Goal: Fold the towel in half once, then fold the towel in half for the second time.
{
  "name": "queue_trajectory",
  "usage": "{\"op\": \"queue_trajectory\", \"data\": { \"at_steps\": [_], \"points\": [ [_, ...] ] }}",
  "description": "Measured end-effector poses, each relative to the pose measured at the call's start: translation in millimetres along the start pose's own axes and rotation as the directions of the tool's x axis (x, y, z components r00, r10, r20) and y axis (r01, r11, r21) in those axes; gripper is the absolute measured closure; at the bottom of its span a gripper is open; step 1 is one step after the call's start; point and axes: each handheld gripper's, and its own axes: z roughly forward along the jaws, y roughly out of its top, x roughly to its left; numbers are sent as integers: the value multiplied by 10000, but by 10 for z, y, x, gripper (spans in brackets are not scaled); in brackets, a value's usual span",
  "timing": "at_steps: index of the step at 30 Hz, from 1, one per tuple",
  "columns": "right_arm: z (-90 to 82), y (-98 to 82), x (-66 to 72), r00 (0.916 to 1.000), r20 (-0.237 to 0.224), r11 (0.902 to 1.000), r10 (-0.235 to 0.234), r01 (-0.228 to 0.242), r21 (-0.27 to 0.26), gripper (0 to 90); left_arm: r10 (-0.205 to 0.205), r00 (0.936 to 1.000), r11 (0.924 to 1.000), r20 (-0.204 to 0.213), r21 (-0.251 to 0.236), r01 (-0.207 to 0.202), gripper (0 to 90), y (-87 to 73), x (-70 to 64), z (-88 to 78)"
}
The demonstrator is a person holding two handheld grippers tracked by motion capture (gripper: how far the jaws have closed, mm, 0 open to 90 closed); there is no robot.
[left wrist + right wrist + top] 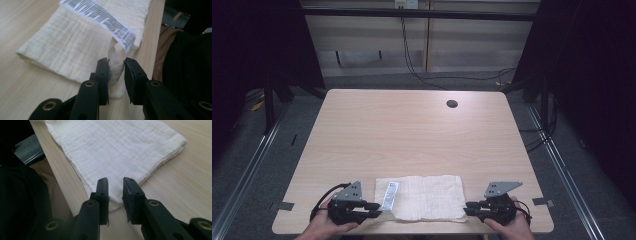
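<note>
A folded cream cloth point(427, 197) lies flat near the table's front edge, with a printed white label point(389, 195) on its left end. My left gripper point(379, 209) is at the cloth's left corner. In the left gripper view the cloth point(75, 47) has a puckered corner standing between the jaws of that gripper point(117, 62), which are a little apart, and the label point(105, 20) lies just beyond. My right gripper point(466, 209) is at the cloth's right corner. In the right gripper view its jaws point(115, 181) stand apart over the flat corner of the cloth point(117, 147).
The wooden table point(412, 130) has a round cable hole point(452, 104) at the back right. Its front edge runs just beside both grippers, and the person's dark and tan clothing point(172, 50) is right behind it. Cables trail on the floor beyond the table.
</note>
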Motion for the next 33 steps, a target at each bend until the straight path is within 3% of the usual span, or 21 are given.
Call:
{"op": "queue_trajectory", "data": {
  "at_steps": [3,9,12,15,20,25,28,29,30,33],
  "points": [
    [-29,-9,22,10000,63,9999,69,-68,-79,717,-133,9998,9994,172,-329,139,695,1,-12,-66],
    [-45,43,16,9998,144,9987,136,-128,-489,700,-265,9996,9953,90,-931,273,632,54,3,-179],
    [-29,95,21,9997,239,9983,69,-55,-576,661,-937,9952,9868,284,-1298,966,622,72,113,-193],
    [-11,165,16,9995,299,9975,51,-29,-712,617,-1361,9907,9832,8,-1225,1352,618,107,253,-165],
    [29,252,23,9997,239,9968,-20,38,-796,559,-1192,9907,9889,-657,-965,1126,604,233,378,-97],
    [79,292,62,9998,45,9974,-167,170,-701,462,-1210,9886,9890,-898,-962,1123,582,399,536,0],
    [127,335,125,9995,57,9976,-323,326,-616,431,-1457,9833,9854,-1091,-1044,1344,561,460,624,33],
    [142,346,144,9993,97,9977,-359,364,-574,383,-1640,9774,9821,-1331,-1148,1492,569,478,658,50],
    [179,369,169,9994,201,9981,-292,302,-533,320,-1700,9754,9819,-1403,-1085,1555,551,486,670,61],
    [253,437,203,9991,71,9980,-414,417,-485,321,-1715,9749,9827,-1423,-956,1589,521,492,719,106]
  ]
}}
